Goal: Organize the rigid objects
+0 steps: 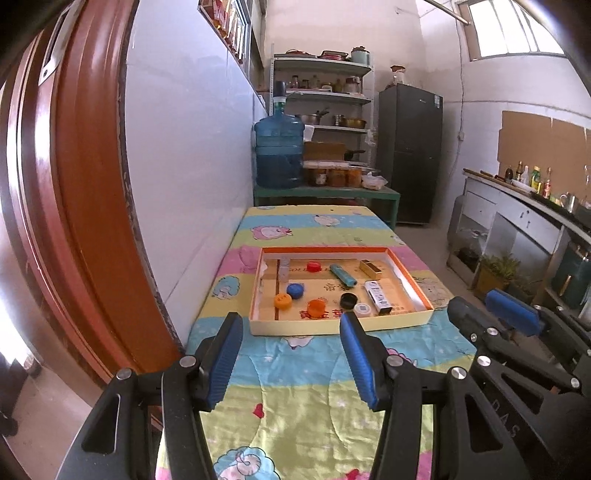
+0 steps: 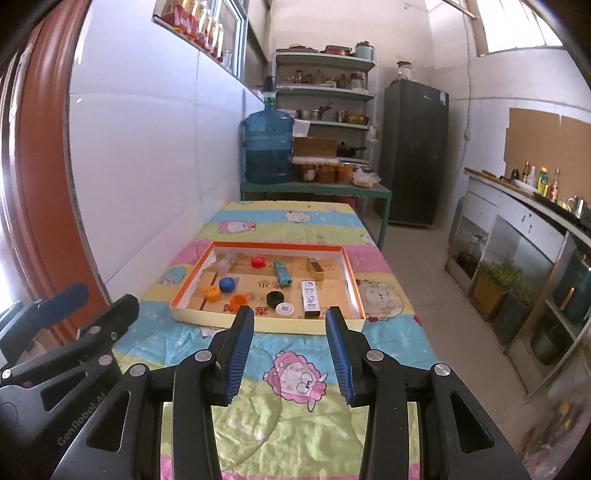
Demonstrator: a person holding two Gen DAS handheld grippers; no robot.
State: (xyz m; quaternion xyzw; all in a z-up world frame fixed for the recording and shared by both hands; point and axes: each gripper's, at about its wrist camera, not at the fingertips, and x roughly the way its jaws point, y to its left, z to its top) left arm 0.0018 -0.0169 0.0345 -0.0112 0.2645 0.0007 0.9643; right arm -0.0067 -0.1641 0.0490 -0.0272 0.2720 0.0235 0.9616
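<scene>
Caps, tubes and small boxes lie scattered inside the tray at 12 o'clock; both left tongs and right tongs hover released, so sorted-or-not stays unclear.

White tiled wall left; shelf rack, dark fridge at back; daylit window; concrete floor.

Tray print too small
</scene>
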